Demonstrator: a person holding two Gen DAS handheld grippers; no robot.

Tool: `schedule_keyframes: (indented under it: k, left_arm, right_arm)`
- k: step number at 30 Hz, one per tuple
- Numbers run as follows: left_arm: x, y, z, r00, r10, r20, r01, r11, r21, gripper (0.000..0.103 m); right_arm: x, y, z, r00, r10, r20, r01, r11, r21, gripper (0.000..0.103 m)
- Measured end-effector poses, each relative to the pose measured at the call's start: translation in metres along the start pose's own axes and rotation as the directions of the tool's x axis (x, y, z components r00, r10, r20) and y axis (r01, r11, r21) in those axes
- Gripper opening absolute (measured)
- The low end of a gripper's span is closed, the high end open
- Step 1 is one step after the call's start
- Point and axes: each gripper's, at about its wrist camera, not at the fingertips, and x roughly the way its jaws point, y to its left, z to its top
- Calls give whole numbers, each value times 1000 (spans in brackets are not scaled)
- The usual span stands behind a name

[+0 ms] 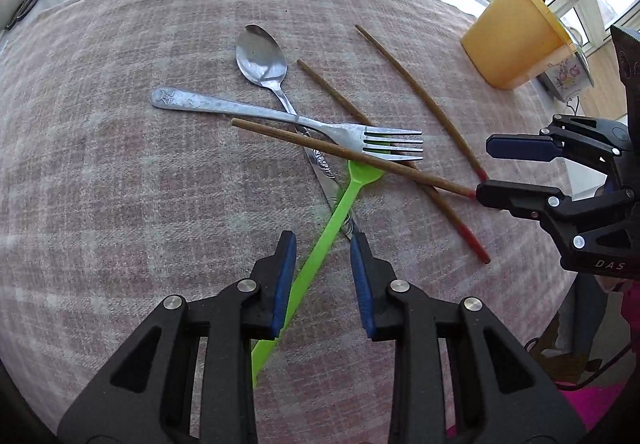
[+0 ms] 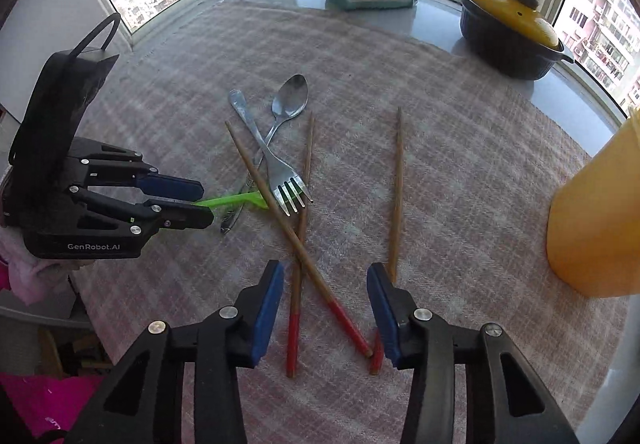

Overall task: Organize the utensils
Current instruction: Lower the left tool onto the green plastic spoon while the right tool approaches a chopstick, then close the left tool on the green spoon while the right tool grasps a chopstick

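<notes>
Where utensils cross, bright green plastic fork [image 1: 320, 244], translucent.

Green utensil's head [image 1: 362, 172] under fork [image 1: 360, 138]; yellow cup [image 2: 596, 220] cropped.

Utensils lie in a crossed heap at mid-cloth [image 2: 460, 148]. Fork [image 2: 269, 154] lies across spoon [image 2: 289, 100]; one chopstick [image 2: 276, 204] lies over the fork's neck. Plastic fork [image 1: 320, 244] and knife [image 1: 320, 172] lie lowest. Another chopstick [image 2: 397, 196] lies apart, right. Cup [image 2: 600, 220] stands far right; pot [image 2: 510, 32] behind, by the window.
</notes>
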Motion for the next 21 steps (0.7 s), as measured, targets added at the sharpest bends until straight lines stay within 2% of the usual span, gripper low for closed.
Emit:
schedule_keyframes:
  k: [6,17,21]
  left_arm:
    - [1,7,-3,1000,-9,12,9,999,-36,17]
    - [-2,5,-10,1000,-17,22,18,998,-58,13]
    - [0,2,-10,999,-27,24,29,997,-77,11]
  right_arm:
    - [23,15,9,999,16,-44,-19,997,-71,35]
    - [51,35,29,995,-7,-97,-9,987,-160,24]
    - [53,40,33,994,-37,-98,18,982,-190,15]
